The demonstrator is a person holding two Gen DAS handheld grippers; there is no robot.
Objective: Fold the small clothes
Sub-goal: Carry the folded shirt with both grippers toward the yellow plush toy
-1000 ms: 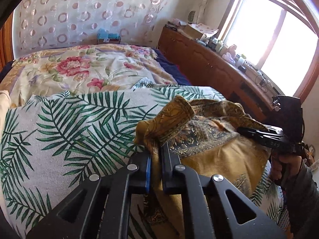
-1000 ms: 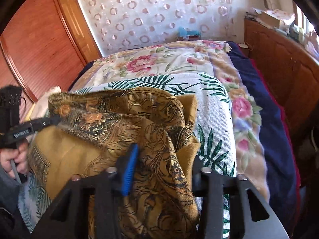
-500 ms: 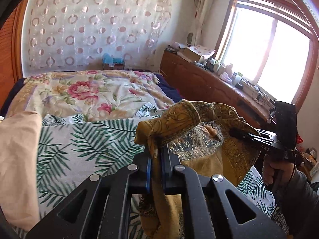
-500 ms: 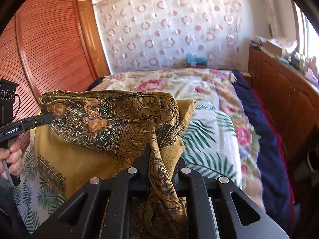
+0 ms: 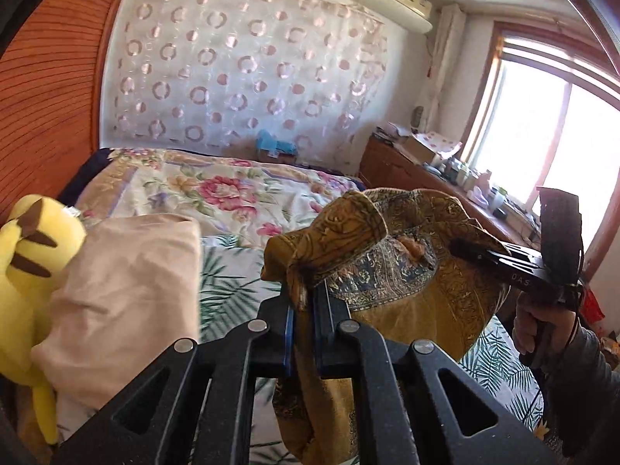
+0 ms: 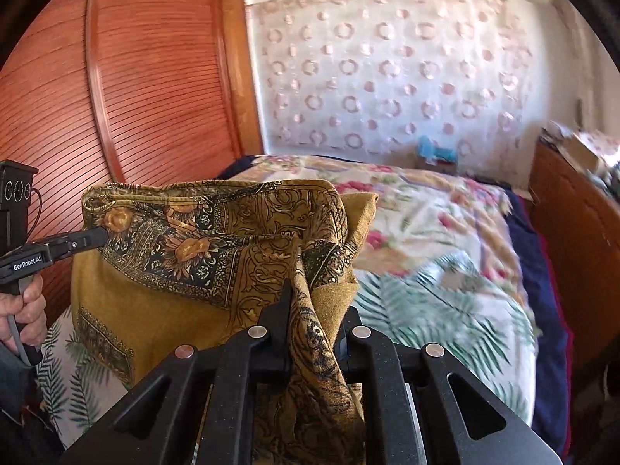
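Left wrist view: left gripper (image 5: 304, 302) clenched on a bunched corner of the mustard paisley garment (image 5: 407, 283), cloth pinched between the blue-lined fingers (image 5: 288, 333) and trailing down below them. Garment lifted clear of the bed (image 5: 232, 190), hanging between the two tools. Right gripper (image 5: 455, 248) visible at far right, held by a hand (image 5: 533, 321), biting the opposite edge of the cloth. Beige folded cloth (image 5: 128, 279) and yellow plush toy (image 5: 35, 255) at left, just beside the palm-leaf cover (image 5: 228, 283). Wooden dresser (image 5: 410, 174) under the window, well apart. Right wrist view: right gripper (image 6: 306, 310) clamped on a twisted rope of the same garment (image 6: 201, 248), fabric squeezed thin between its jaws. Upper hem stretched roughly level across to the left gripper (image 6: 97, 238), gripped in a hand (image 6: 25, 310) at the frame's left edge. Lower part of the garment sagging loosely, doubled over itself near the right corner. Louvred wardrobe door (image 6: 116, 97) behind. Step in hand, judged: lifting and spreading the garment by two upper corners ahead of the first fold. Next move, judged: calls for drawing the corners apart to shake out the doubled section, then lowering flat onto the palm-leaf cover; risk of the bunched corner staying twisted.
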